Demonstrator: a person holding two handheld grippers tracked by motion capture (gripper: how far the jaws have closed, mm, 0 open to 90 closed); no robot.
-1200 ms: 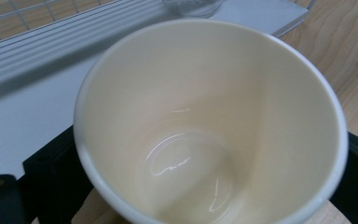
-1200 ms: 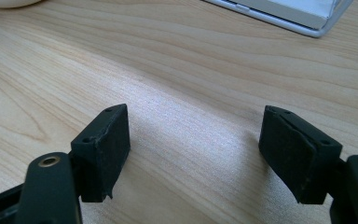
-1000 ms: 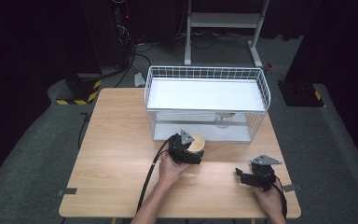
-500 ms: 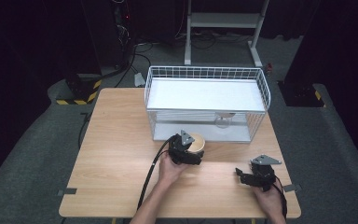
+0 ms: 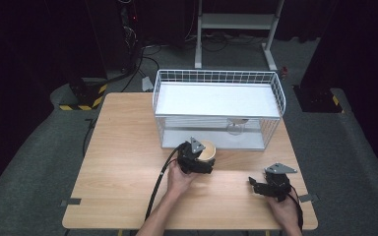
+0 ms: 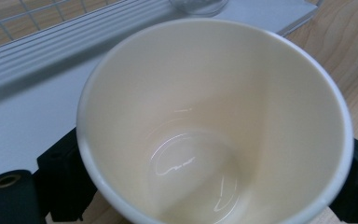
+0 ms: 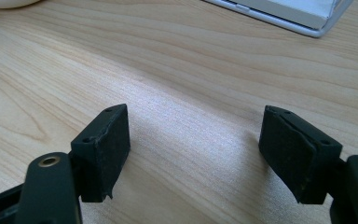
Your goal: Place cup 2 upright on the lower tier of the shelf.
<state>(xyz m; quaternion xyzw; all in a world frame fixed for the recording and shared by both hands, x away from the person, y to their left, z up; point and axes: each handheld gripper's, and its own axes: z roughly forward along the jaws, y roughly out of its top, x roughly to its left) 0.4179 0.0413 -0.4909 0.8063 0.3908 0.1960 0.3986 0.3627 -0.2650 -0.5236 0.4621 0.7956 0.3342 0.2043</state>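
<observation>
My left claw [image 5: 203, 158] grips a cream paper cup [image 5: 207, 150], its two black jaws pressed against the cup's sides, one on each flank, as the left gripper view shows. The cup [image 6: 214, 126] stands upright with its mouth open toward the camera; its inside is bare and glossy at the bottom. It sits on the wooden surface [image 5: 123, 167] just in front of the white wire basket [image 5: 275, 91], close to the basket's near wall and toward its left half. Inside the basket, on its white floor, a small clear glass thing [image 5: 235, 127] stands near the front wire; I cannot tell what it is. My left hand [image 5: 177, 176] wraps the claw's body from behind, and a black cable [image 5: 155, 189] trails from it toward the near edge of the surface. My right claw [image 5: 256, 186] rests low over the surface near the right front corner, well apart from the cup, with my right hand [image 5: 285, 209] behind it. Its jaws stand spread with bare wood between them [image 7: 193, 154], pinching nothing. In the right gripper view the basket's corner [image 7: 303, 14] lies farther off at the top right.
</observation>
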